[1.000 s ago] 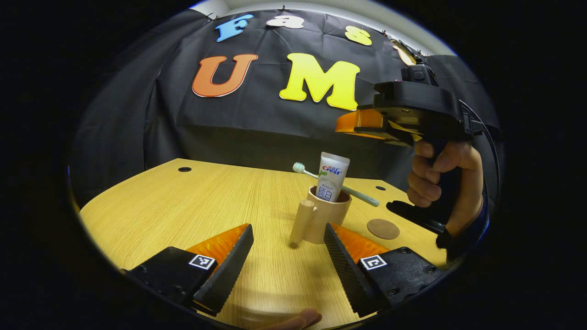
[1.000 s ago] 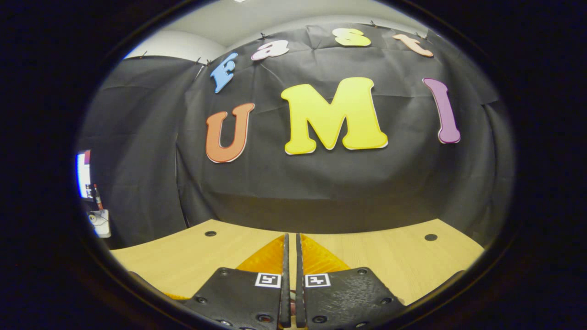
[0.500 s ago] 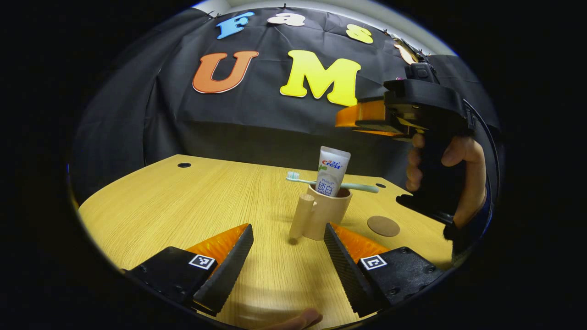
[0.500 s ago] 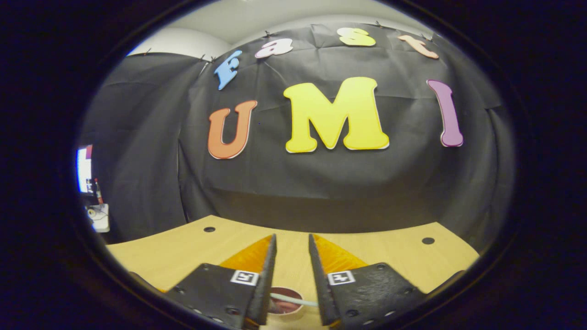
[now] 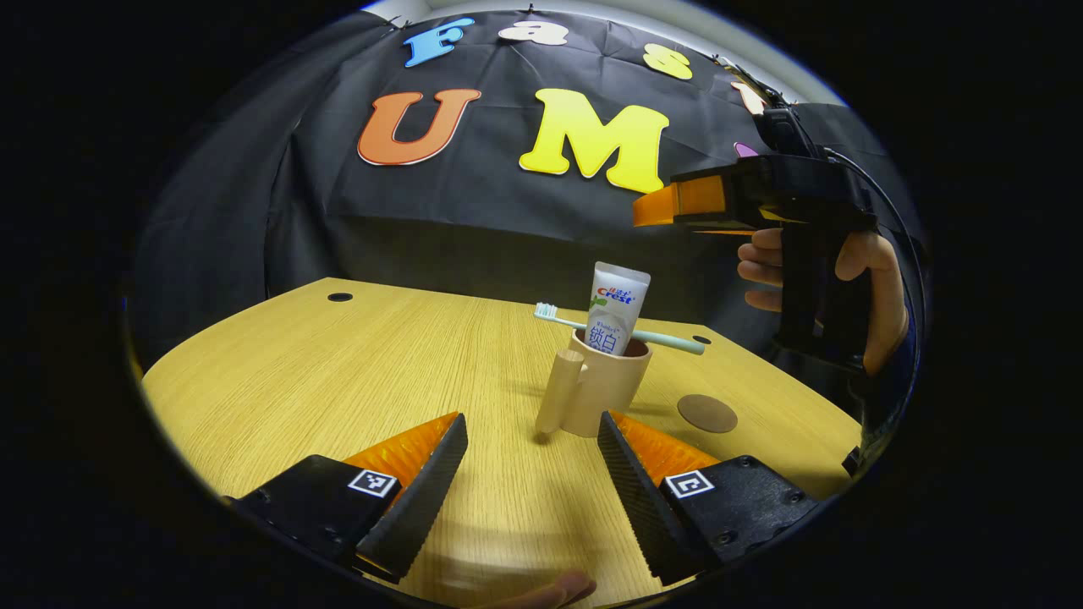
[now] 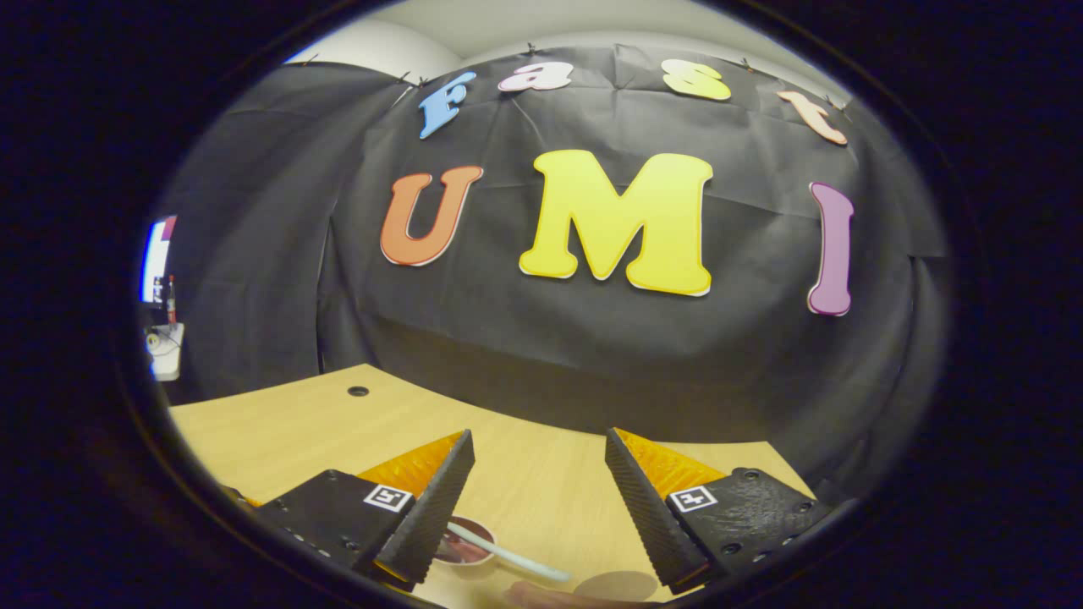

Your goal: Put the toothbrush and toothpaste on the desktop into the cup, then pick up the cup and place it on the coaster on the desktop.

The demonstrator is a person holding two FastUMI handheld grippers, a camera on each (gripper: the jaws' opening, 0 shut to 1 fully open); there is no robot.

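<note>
Beige handled cup (image 5: 605, 385) hides white toothpaste tube's (image 5: 616, 309) base; pale-green toothbrush (image 5: 626, 332) lies across rim. Left gripper (image 5: 531, 457), right gripper (image 6: 537, 486) both jaws apart, empty. Brown round coaster (image 5: 706, 414) bare.

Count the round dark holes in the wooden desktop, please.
2. One hole lies near the far left corner of the desktop; the other hole lies at the far right, behind the cup. More may be hidden.

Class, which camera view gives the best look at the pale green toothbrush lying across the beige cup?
The left gripper view: the pale green toothbrush shows from bristle head to handle end, resting across the rim of the beige cup behind the white toothpaste tube. The right gripper view catches part of its handle at the bottom edge.
</note>
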